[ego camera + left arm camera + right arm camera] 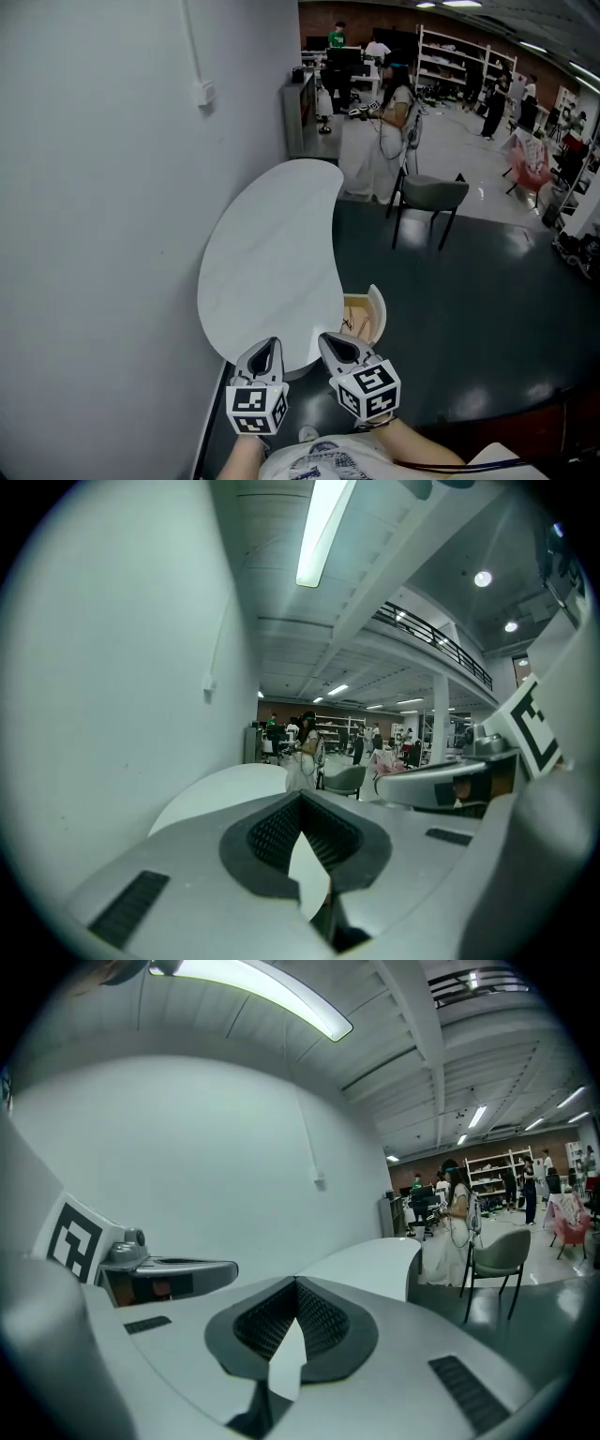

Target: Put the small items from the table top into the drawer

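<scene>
The white kidney-shaped table stands against the wall, and its top shows only plain white surface. At its near right side a curved drawer stands open with a few small items inside. My left gripper hovers at the table's near edge, jaws shut with nothing between them. My right gripper is beside it, just left of the drawer, also shut and empty. In the left gripper view the shut jaws point along the table. In the right gripper view the jaws meet the same way.
A white wall runs along the table's left. A grey chair stands on the dark floor to the right of the table's far end. A person in white stands beyond it, with shelves and more people further back.
</scene>
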Demonstrator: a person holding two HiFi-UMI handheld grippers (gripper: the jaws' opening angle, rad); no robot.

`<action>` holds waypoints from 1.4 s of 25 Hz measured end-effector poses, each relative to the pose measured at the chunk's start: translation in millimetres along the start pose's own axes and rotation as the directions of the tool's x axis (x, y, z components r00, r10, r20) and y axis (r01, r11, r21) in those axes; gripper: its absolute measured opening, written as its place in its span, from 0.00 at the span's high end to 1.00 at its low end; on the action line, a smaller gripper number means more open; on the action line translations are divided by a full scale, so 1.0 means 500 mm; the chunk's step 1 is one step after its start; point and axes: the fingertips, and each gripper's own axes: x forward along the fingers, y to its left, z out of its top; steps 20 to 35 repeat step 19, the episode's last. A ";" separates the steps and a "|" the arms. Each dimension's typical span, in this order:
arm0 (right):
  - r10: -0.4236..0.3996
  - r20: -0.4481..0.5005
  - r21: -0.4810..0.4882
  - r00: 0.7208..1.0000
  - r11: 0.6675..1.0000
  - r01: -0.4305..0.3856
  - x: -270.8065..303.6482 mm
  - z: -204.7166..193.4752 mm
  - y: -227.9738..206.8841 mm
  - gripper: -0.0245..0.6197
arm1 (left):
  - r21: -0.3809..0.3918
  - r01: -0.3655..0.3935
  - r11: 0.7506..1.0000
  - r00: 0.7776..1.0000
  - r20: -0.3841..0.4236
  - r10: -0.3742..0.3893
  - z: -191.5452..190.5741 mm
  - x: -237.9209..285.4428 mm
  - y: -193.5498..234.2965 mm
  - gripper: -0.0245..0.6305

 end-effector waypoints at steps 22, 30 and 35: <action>0.003 -0.015 -0.004 1.000 1.000 -0.003 0.032 0.000 0.048 0.93 | -0.014 0.005 1.000 1.000 -0.018 -0.005 -0.005 -0.015 0.054 0.93; 0.003 -0.015 -0.004 1.000 1.000 -0.003 0.032 0.000 0.048 0.93 | -0.014 0.005 1.000 1.000 -0.018 -0.005 -0.005 -0.015 0.054 0.93; 0.003 -0.015 -0.004 1.000 1.000 -0.003 0.032 0.000 0.048 0.93 | -0.014 0.005 1.000 1.000 -0.018 -0.005 -0.005 -0.015 0.054 0.93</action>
